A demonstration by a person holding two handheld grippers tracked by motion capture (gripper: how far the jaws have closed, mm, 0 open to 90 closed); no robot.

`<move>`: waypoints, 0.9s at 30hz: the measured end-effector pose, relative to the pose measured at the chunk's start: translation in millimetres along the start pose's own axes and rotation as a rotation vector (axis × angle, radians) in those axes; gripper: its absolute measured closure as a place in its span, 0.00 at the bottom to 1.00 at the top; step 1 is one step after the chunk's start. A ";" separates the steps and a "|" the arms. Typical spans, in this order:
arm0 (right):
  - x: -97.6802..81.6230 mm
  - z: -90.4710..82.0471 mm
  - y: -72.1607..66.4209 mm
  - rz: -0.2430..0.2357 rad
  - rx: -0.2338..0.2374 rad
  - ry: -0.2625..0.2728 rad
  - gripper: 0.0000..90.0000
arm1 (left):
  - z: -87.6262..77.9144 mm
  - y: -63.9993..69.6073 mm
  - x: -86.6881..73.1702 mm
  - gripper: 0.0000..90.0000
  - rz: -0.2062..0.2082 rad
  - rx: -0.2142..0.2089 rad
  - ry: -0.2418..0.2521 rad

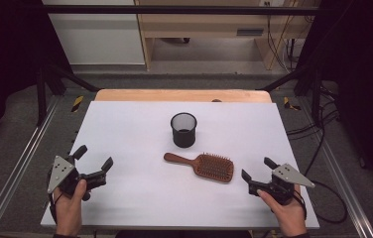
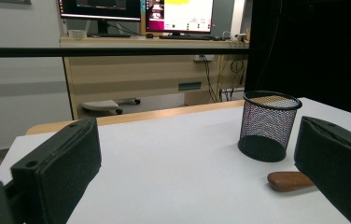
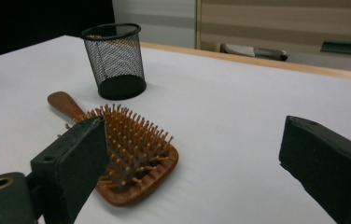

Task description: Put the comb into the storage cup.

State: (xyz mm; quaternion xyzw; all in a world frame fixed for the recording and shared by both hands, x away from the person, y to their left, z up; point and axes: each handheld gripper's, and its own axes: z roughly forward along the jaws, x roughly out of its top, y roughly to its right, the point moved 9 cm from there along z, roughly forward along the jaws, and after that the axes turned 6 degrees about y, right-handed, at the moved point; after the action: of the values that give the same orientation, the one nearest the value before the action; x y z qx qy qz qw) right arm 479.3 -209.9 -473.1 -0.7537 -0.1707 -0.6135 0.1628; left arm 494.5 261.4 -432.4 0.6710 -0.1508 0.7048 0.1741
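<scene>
Nearest the person, the right gripper (image 1: 255, 172) hovers just off the near right end of the brown wooden paddle hairbrush (image 1: 202, 165), its jaws spread wide with nothing between them. The left gripper (image 1: 94, 157) rests at the near left edge of the white table (image 1: 125, 198), well apart from the brush, jaws likewise released and empty.

The hairbrush lies flat near the middle of the table, bristles up, its broad head toward the right and its slim rounded handle (image 3: 64, 103) pointing left and slightly far. It looks rigid and light, with a smooth, possibly slick finish. The bristle pins would give under the pads, so the head is better taken across its wooden edges; the narrow handle is probably the safest hold, though it sits low on the table and the jaws would need to come down close to the surface. Held at one end, the brush may tip toward its heavier head.

Farther off, just beyond the handle, stands the black wire-mesh cylindrical cup (image 1: 183, 129), upright and open at the top. Through the mesh in the gripper views it appears empty. It seems light and could slide or topple if knocked.
</scene>
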 end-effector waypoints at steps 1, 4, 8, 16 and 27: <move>0.0 0.0 0.0 0.000 0.000 0.000 0.11 | 0.1 0.1 -0.2 0.01 0.000 0.000 -0.001; -1.6 0.5 -0.7 -0.002 -0.004 -0.016 0.16 | 0.5 0.2 -0.8 0.01 -0.002 0.000 -0.004; -4.5 1.7 -3.1 -0.002 0.002 -0.041 0.24 | 0.6 -0.2 -1.3 0.01 -0.004 0.002 -0.007; -17.1 7.1 -12.1 -0.028 0.025 -0.136 0.61 | 1.3 0.4 -2.1 0.01 -0.005 0.002 -0.010; -31.0 15.5 -21.0 -0.042 0.041 -0.235 0.93 | 1.8 0.8 -2.9 0.01 -0.002 0.003 -0.016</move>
State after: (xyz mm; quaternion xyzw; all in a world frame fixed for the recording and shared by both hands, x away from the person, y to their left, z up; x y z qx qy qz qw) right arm 477.3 -186.0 -505.8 -0.8131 -0.2169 -0.5206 0.1444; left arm 495.9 259.8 -435.2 0.6770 -0.1505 0.6994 0.1729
